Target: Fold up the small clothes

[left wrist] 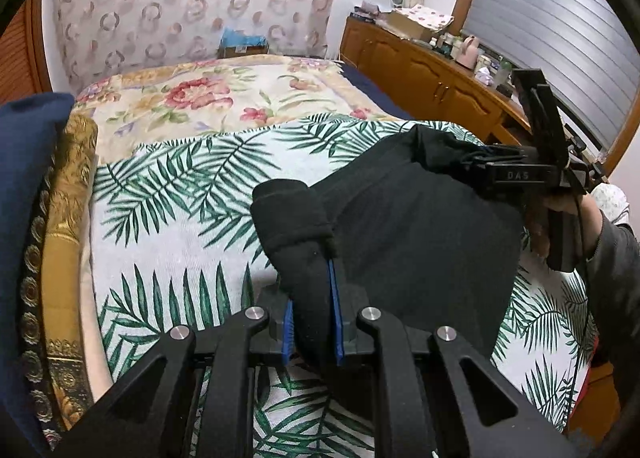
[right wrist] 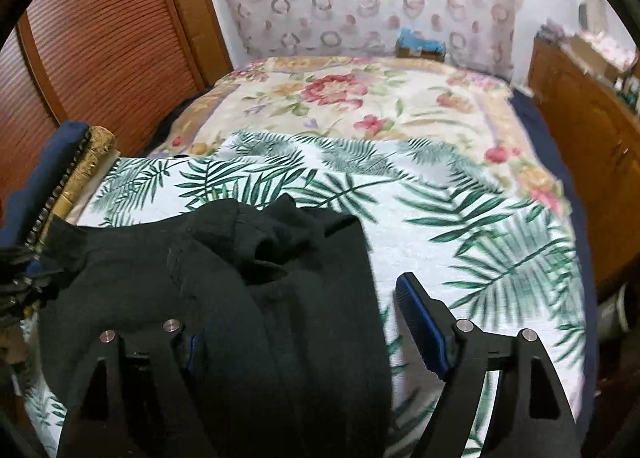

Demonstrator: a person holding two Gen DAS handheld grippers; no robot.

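My left tool (left wrist: 314, 290) is pinched almost closed on a thick bunch of the black garment (left wrist: 420, 226), the blue pads (left wrist: 334, 310) pressing into the cloth from both sides. From that grip a cuff-like end (left wrist: 288, 210) sticks out past the fingertips toward the far side, and the rest of the fabric spreads away to the right. My right tool (right wrist: 308, 318) stands wide apart: its right finger (right wrist: 424, 322) is bare over the bed, while its left finger is buried under the drape of the garment (right wrist: 224, 278), so cloth lies between the jaws but nothing is clamped. In the left view that same right tool (left wrist: 516, 174) sits at the garment's far right edge, with my hand (left wrist: 560, 226) on the handle.

The garment lies on the palm-leaf cloth (left wrist: 168, 226) spread over the near part of the bed, with the floral bedspread (left wrist: 224, 98) beyond it. It looks soft and light, a matte knit with no stiffness; I judge it will sag and bunch wherever it is unsupported, and it should not slip from ribbed pads. Being limp, it will fold cleanly only if held at two spread points, so I would take it by a hem or cuff edge on each side, thin layers rather than a thick wad, and keep it taut between the tools. The black cloth hides its own seams, so I cannot tell which edge is which.
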